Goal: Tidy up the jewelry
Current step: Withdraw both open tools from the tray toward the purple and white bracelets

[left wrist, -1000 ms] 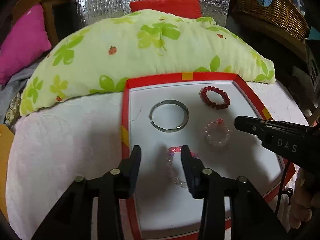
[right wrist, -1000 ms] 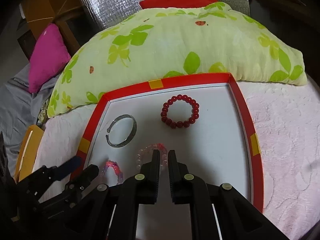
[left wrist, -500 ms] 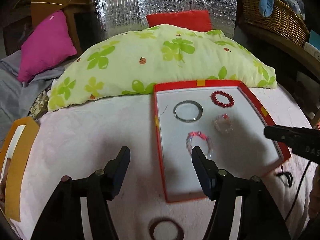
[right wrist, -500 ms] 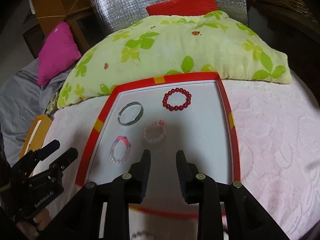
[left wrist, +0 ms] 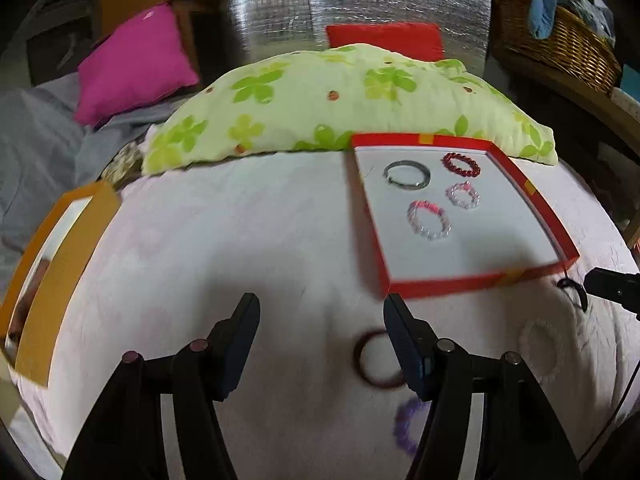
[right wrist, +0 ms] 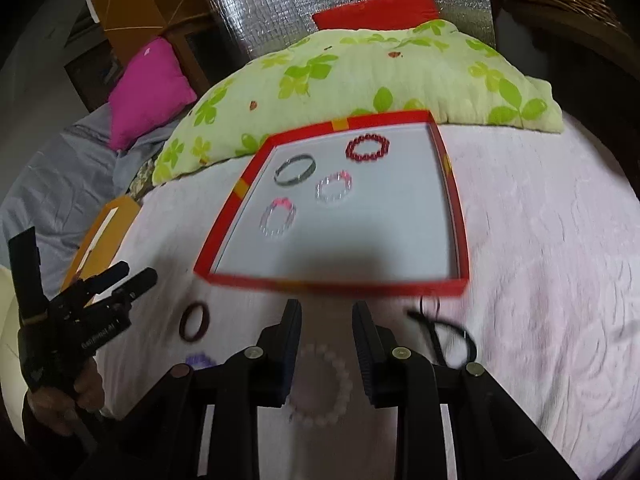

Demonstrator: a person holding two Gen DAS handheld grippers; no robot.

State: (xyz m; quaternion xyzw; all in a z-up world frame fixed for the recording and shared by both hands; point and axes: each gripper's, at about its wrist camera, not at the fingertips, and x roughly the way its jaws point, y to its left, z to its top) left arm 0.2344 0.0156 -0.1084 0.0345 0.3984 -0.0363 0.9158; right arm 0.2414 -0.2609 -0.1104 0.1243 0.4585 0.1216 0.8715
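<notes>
Pale pink bedspread [left wrist: 248,248] filled the left wrist view; the left gripper [left wrist: 320,344], jaws apart and empty, had just widened and backed off the red tray [left wrist: 436,286], lower right. Its finger could snag the brown ring [left wrist: 374,360].

Right wrist view: the right gripper [right wrist: 326,344], jaws parted, having just opened off the pink bracelet [right wrist: 335,188] left mid-tray, could nudge the white bracelet [right wrist: 320,384] beneath it.

Home bedroom or living area. Soft pink textured bedspread [left wrist: 248,240], green leaf-print pillow [left wrist: 320,96], magenta cushion [left wrist: 132,64]. Woven wicker basket [left wrist: 560,44] with clothes; silver foil sheet [left wrist: 352,0] behind.
</notes>
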